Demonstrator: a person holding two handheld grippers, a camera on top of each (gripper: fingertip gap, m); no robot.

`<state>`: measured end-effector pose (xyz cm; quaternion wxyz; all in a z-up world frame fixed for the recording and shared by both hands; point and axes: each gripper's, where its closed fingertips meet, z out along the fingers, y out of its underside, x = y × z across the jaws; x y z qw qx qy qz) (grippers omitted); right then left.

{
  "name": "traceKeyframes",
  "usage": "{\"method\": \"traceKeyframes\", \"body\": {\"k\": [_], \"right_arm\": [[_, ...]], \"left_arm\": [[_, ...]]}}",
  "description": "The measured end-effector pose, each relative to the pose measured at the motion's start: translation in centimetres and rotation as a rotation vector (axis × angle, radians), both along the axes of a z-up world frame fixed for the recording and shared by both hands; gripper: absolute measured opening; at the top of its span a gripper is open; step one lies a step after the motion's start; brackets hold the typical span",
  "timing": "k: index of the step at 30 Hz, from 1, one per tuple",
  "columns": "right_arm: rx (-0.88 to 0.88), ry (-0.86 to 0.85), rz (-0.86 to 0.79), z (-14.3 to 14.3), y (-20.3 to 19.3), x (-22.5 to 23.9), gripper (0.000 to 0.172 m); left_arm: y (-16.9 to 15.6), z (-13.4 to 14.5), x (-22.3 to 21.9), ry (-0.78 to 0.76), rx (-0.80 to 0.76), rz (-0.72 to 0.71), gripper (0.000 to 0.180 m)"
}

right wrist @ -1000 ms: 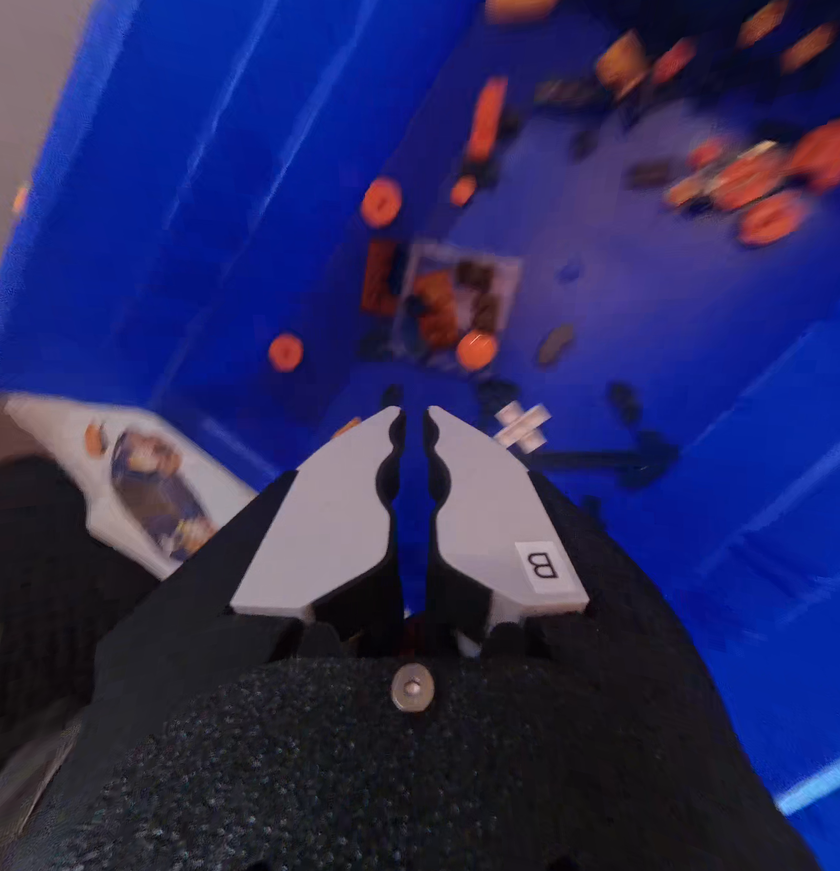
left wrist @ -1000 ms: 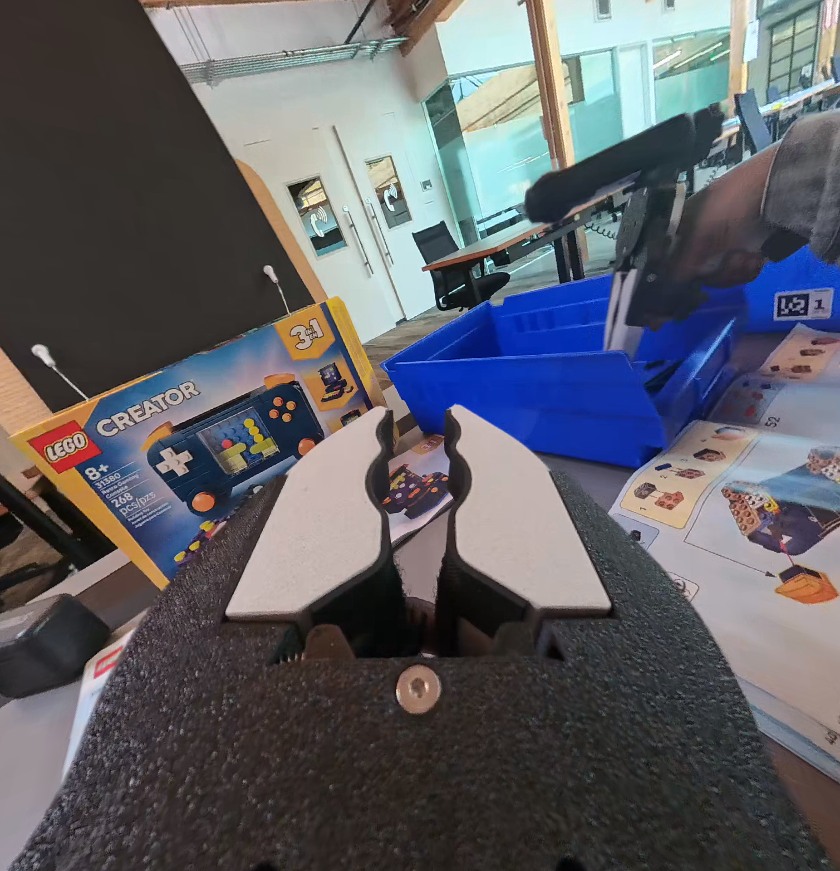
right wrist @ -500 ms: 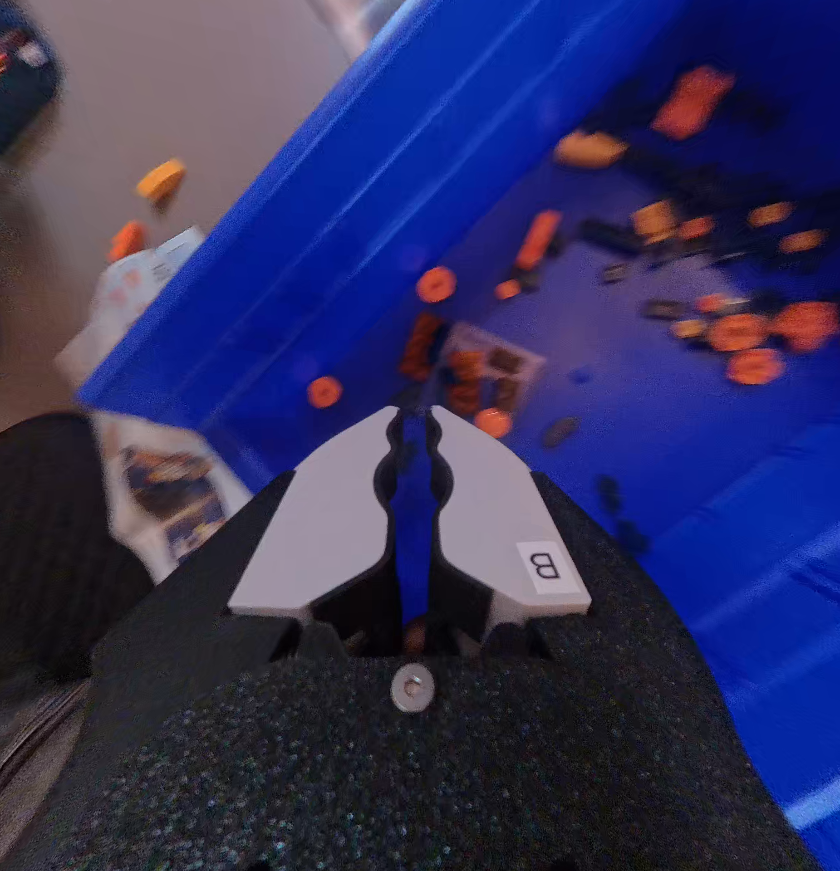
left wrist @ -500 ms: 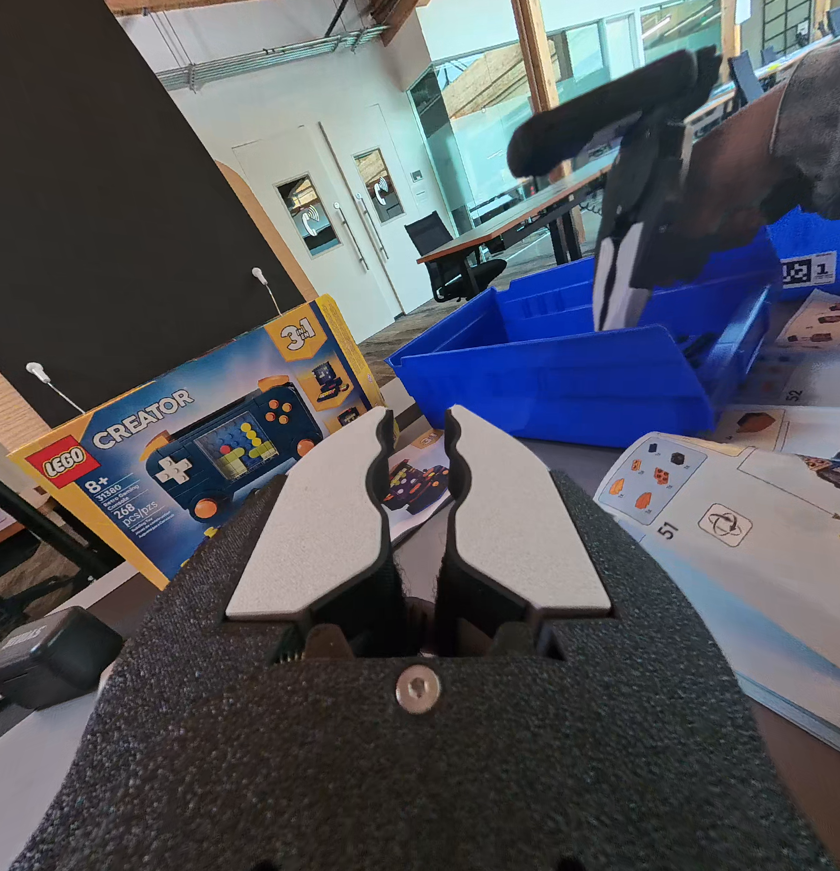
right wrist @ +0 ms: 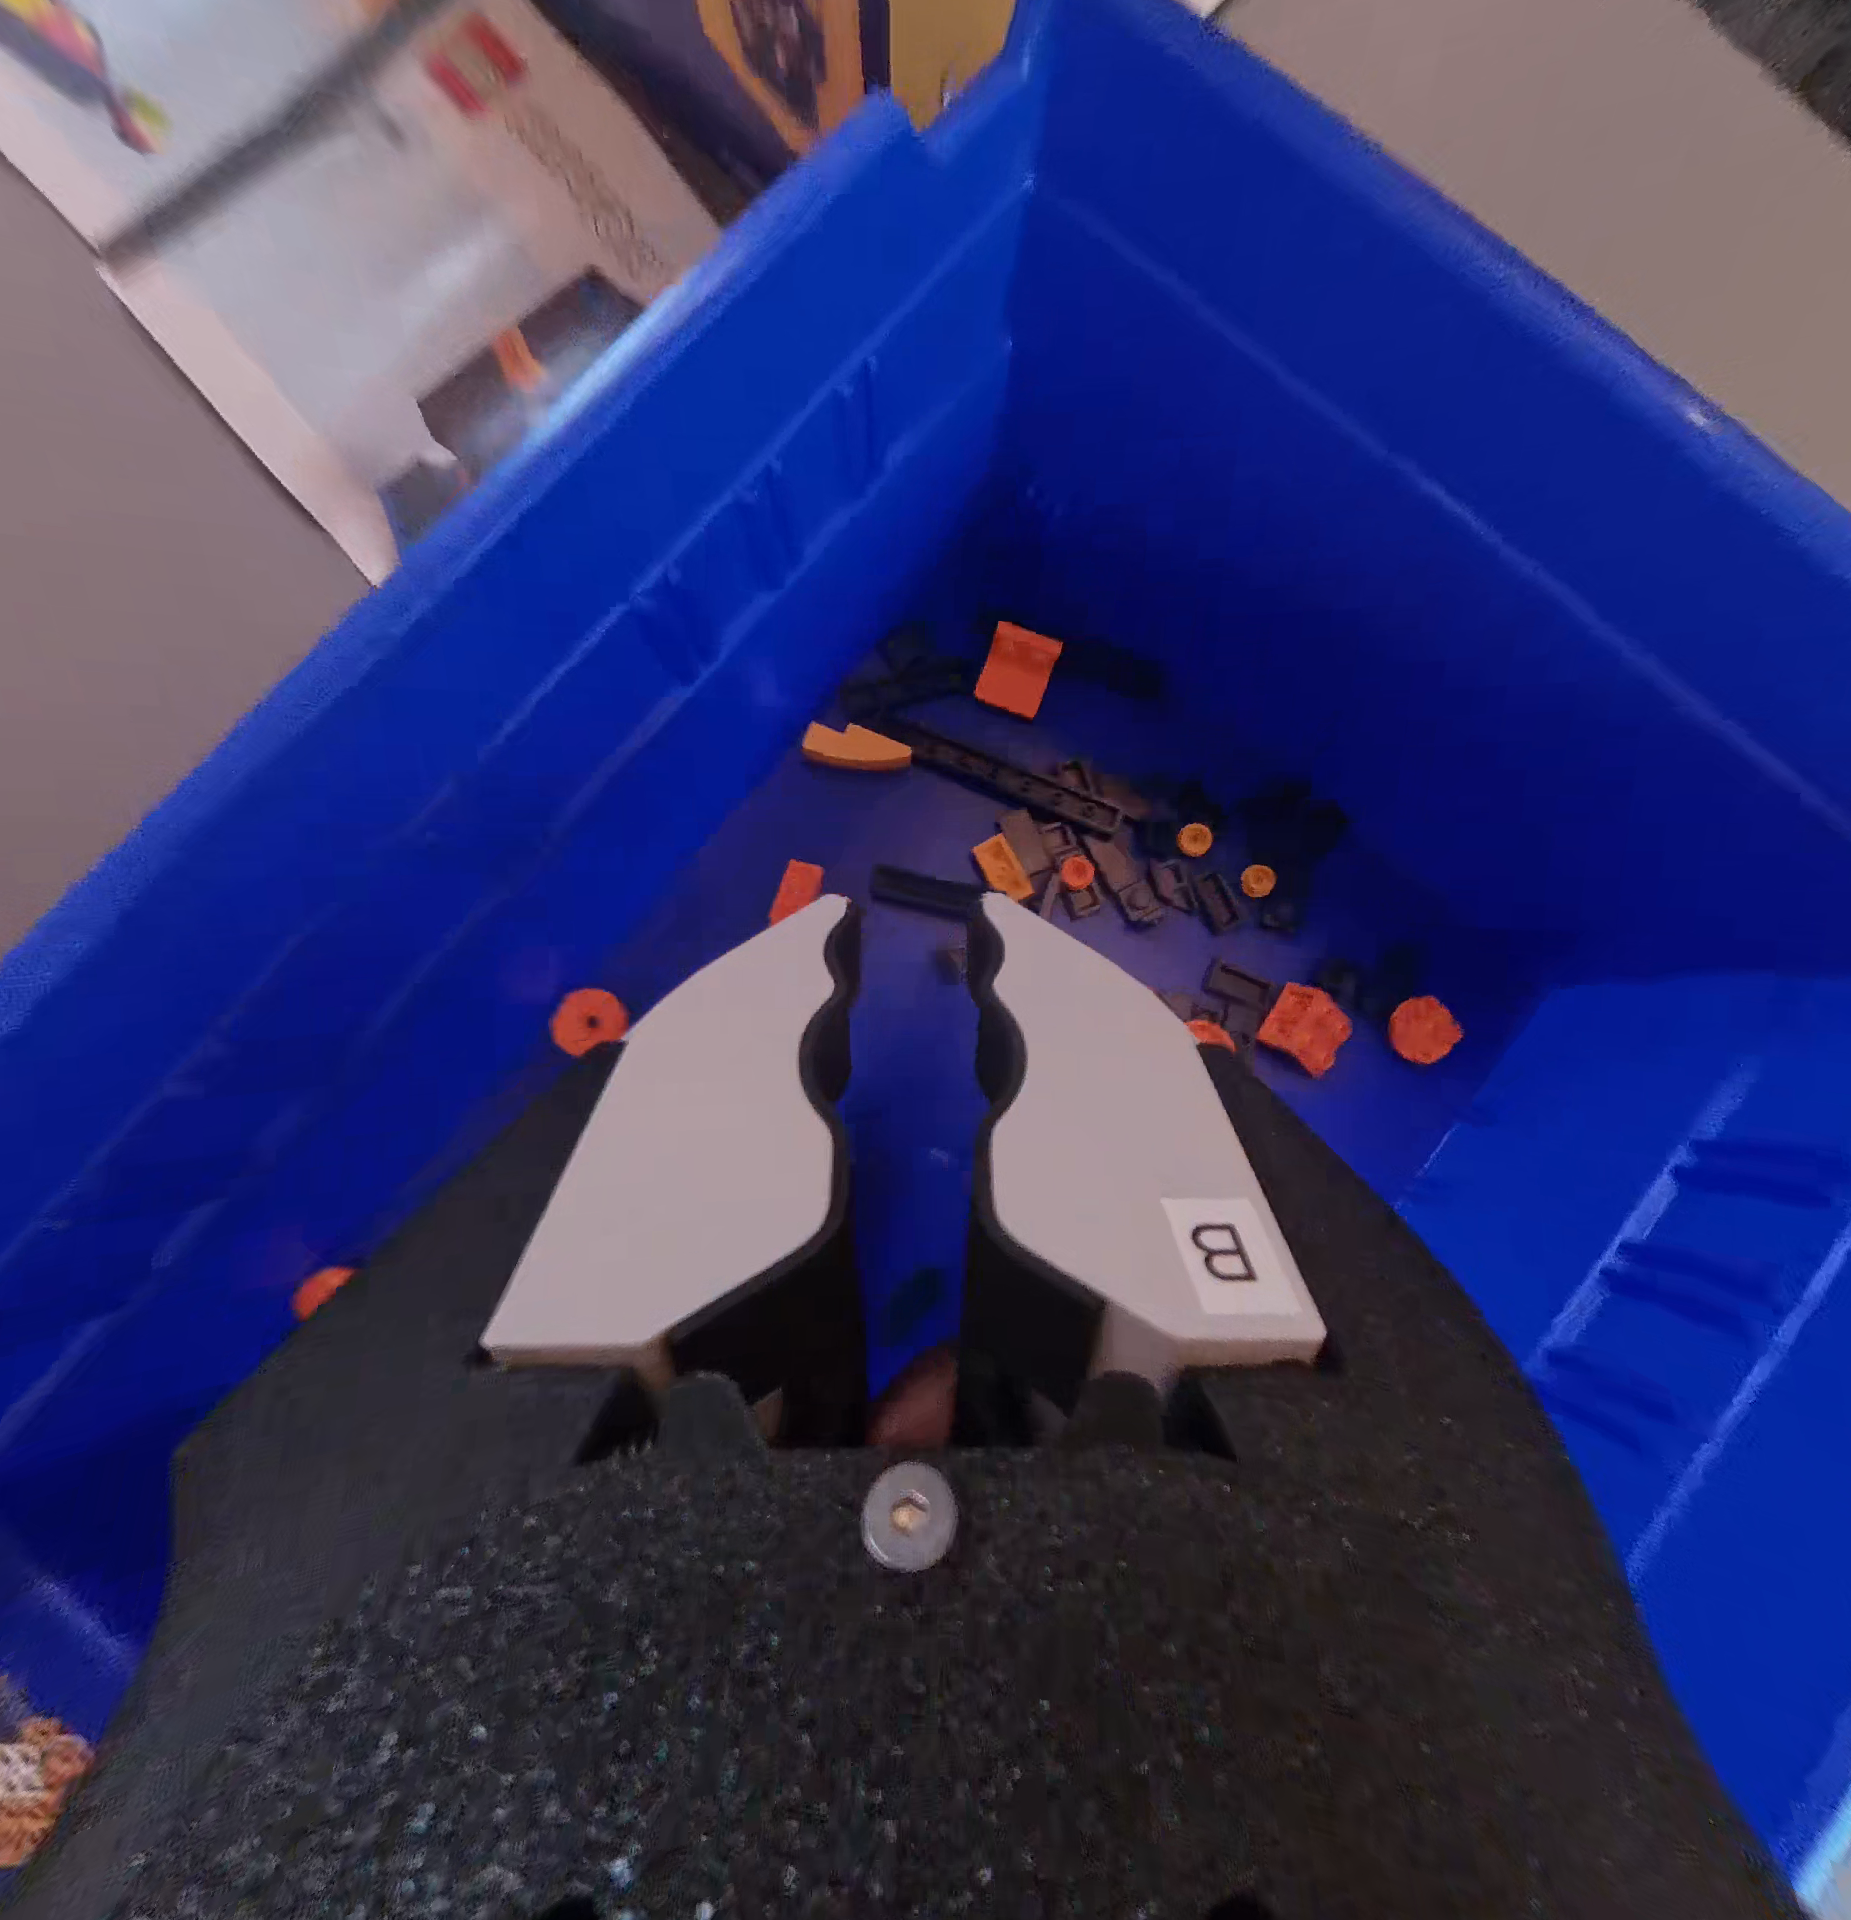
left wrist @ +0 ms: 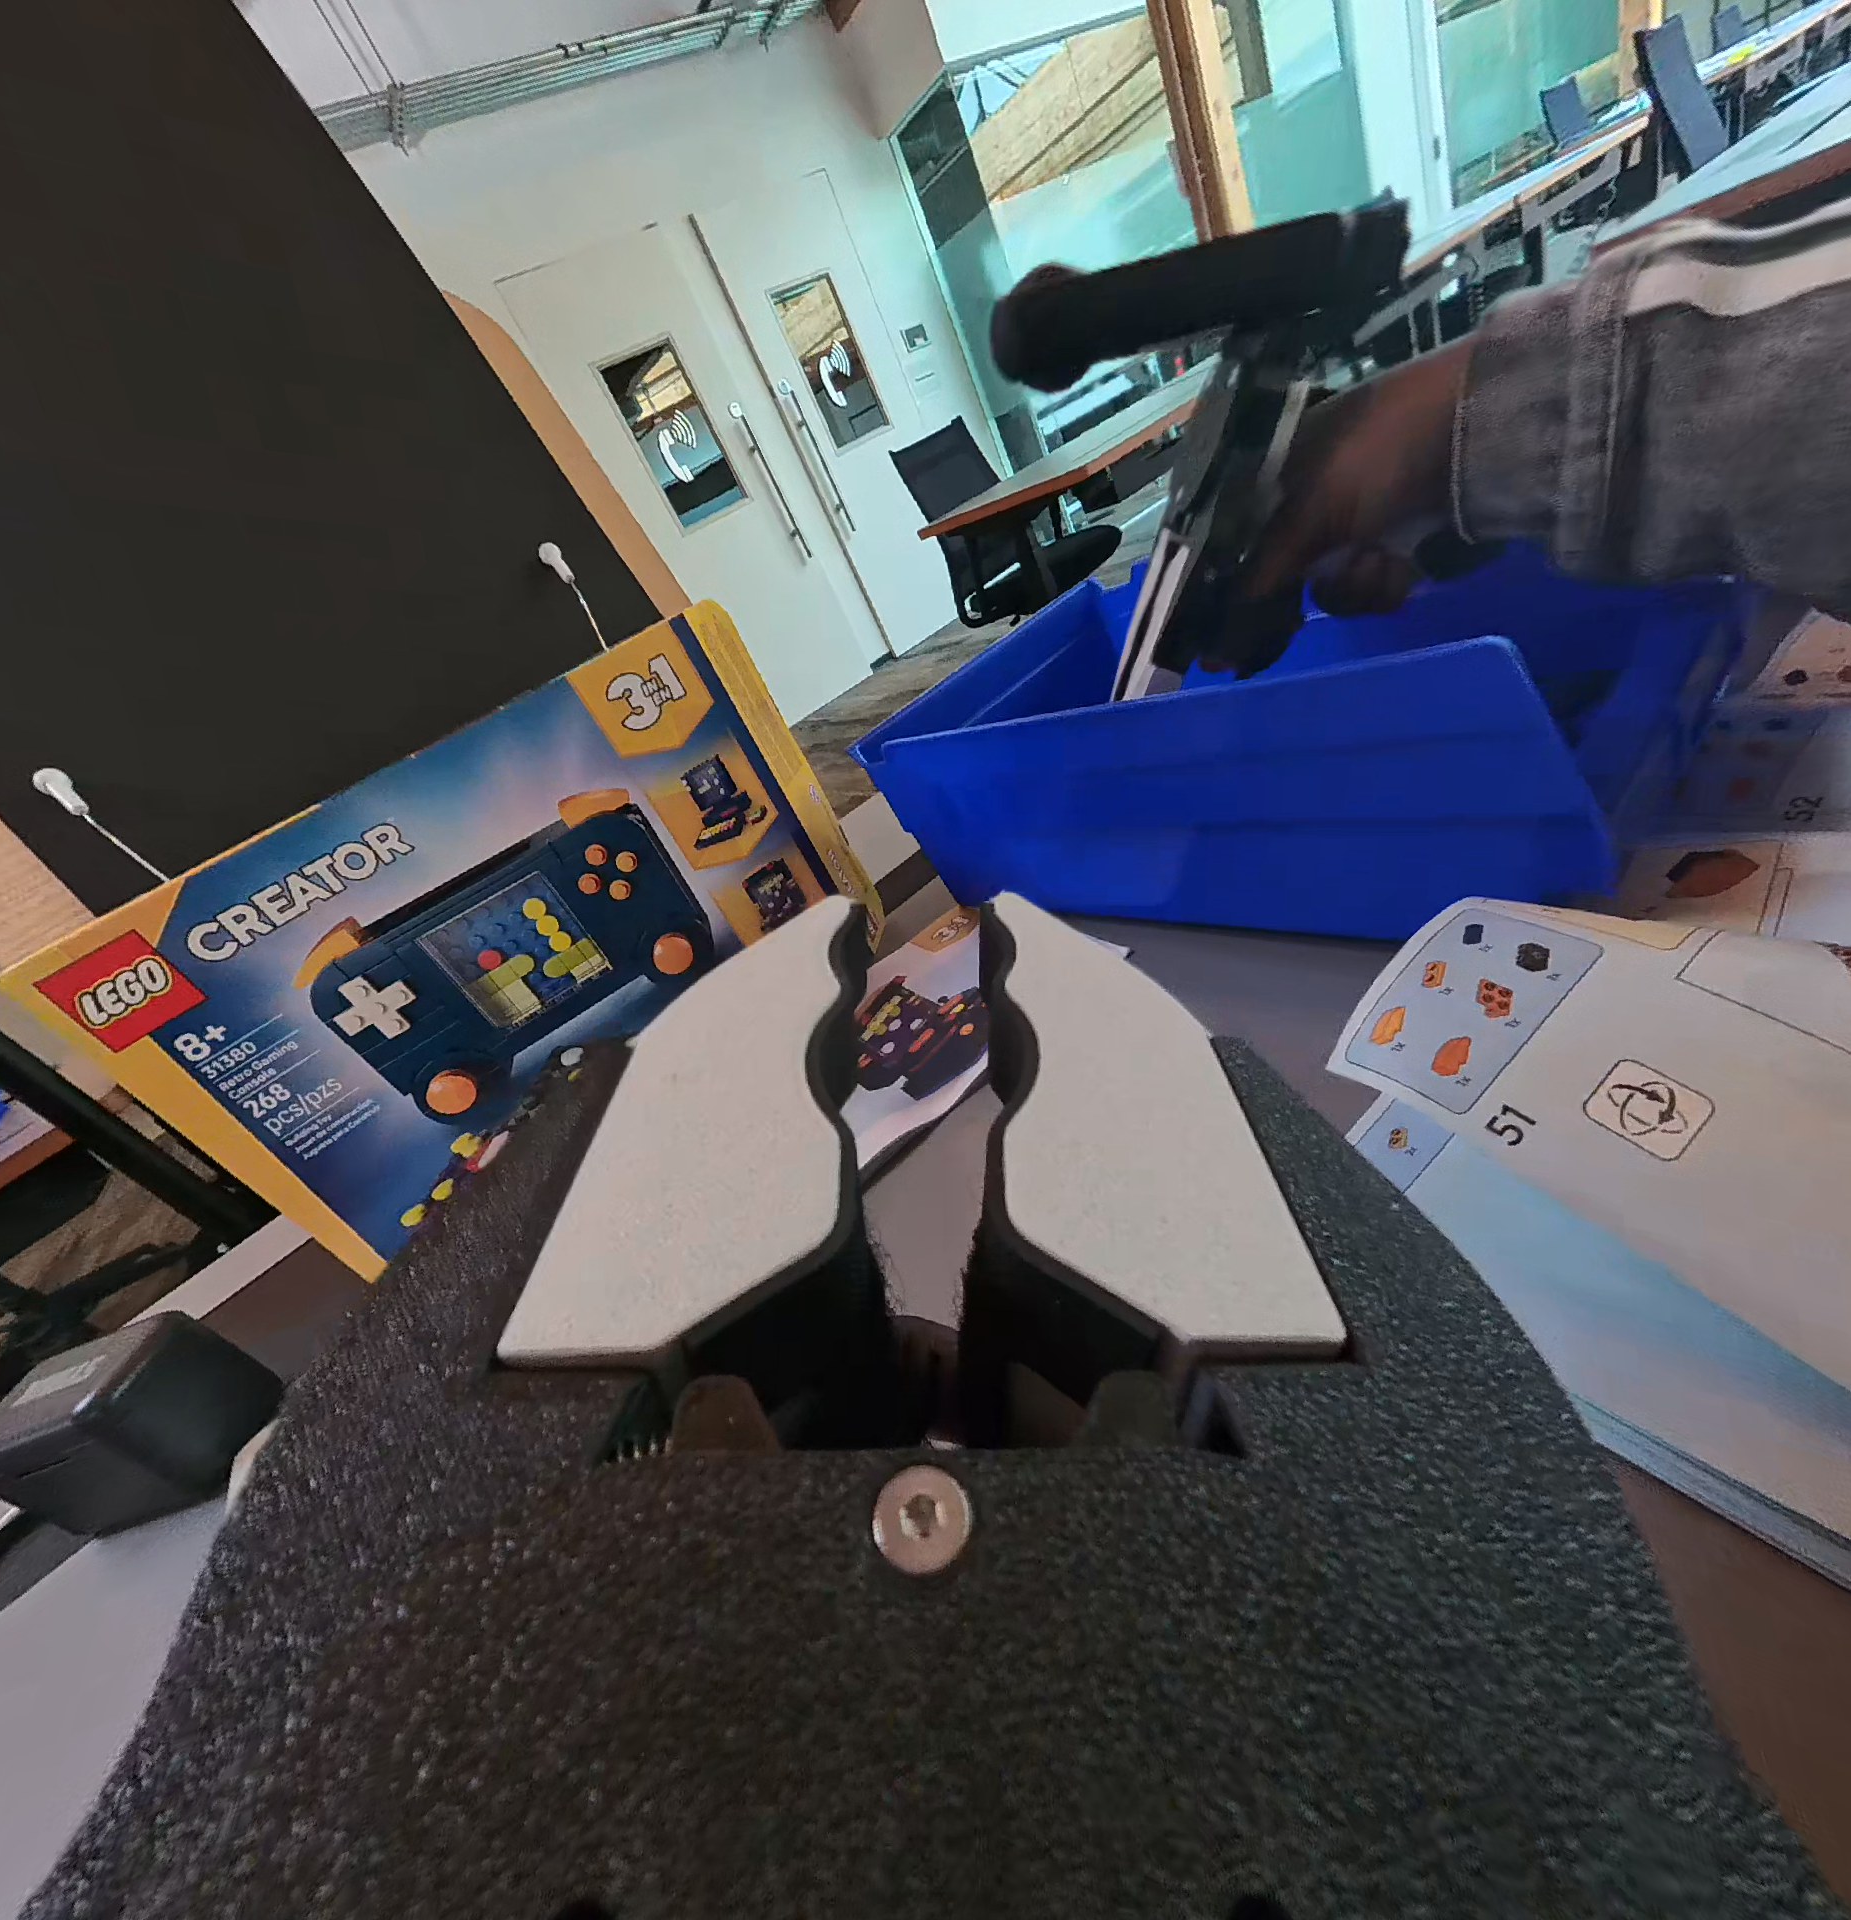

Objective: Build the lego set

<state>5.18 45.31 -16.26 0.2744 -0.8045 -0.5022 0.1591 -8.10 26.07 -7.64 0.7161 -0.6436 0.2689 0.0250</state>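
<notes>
My left gripper (left wrist: 916, 914) is open and empty, held above the grey table in front of a small printed leaflet (left wrist: 916, 1029) and a colourful toy brick set box (left wrist: 412, 935). My right gripper (right wrist: 913, 914) is open and empty inside a blue plastic bin (right wrist: 1316, 436), just above its floor. Several small orange and dark bricks (right wrist: 1087, 821) lie loose in the bin ahead of the fingertips; a dark flat piece (right wrist: 921, 888) lies nearest. The left wrist view shows the right gripper (left wrist: 1201, 582) reaching down into the blue bin (left wrist: 1264, 810), held by a hand with a grey sleeve (left wrist: 1669, 416).
An open instruction booklet (left wrist: 1586, 1122) lies on the table to the right of my left gripper. A black device (left wrist: 121, 1423) sits at the left edge. Behind the box stands a dark panel (left wrist: 173, 416). Desks and chairs stand far behind. The left gripper's tips are roughly 25 cm from the right gripper's.
My right gripper's jaws widened from nearly shut to open, with nothing between them, and it swung to face the bin's corner and its pile of bricks. My left gripper stayed open, shifting slightly.
</notes>
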Motion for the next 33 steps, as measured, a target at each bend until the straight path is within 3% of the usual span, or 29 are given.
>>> {"method": "traceKeyframes", "body": {"k": [6,9,10,13,14,20,23,25,27,30,33], "right_arm": [[-0.053,-0.115,0.080,-1.7,2.0,-1.1,0.024],[-0.060,-0.282,0.088,-4.1,2.1,-0.3,0.027],[-0.007,-0.272,0.082,-4.1,2.7,-0.6,0.017],[-0.002,-0.293,0.091,-4.5,2.6,-0.4,0.012],[0.027,-0.267,0.099,-3.9,2.7,-0.5,0.001],[-0.022,0.178,0.066,2.8,-0.3,-1.6,0.000],[-0.030,0.282,0.078,4.4,-1.6,-0.9,0.000],[-0.023,0.202,0.044,3.1,-0.7,0.1,0.000],[-0.068,0.047,0.045,0.7,-0.1,1.0,0.015],[0.019,-0.182,0.196,-1.7,0.7,1.8,0.018],[0.102,-0.318,0.325,-2.3,1.6,1.9,0.017]], "left_arm": [[-0.2,0.4,0.2,-0.005,0.014,-0.011,0.020],[-0.1,0.1,0.3,0.006,0.006,-0.013,0.020],[-0.1,0.1,0.3,0.008,0.005,-0.013,0.020],[-0.2,0.2,0.3,0.012,0.011,-0.012,0.020],[-0.1,0.2,0.3,0.013,0.012,-0.011,0.020],[-0.1,0.2,0.2,0.008,0.011,-0.007,0.020],[-0.1,0.1,0.4,0.022,0.012,-0.011,0.020],[-0.1,-0.1,0.6,0.034,0.004,-0.017,0.020],[-0.1,-0.4,0.9,0.048,-0.004,-0.024,0.020],[-0.1,-0.5,1.0,0.069,0.000,-0.024,0.020],[0.0,-0.6,0.9,0.061,-0.006,-0.024,0.020]]}}
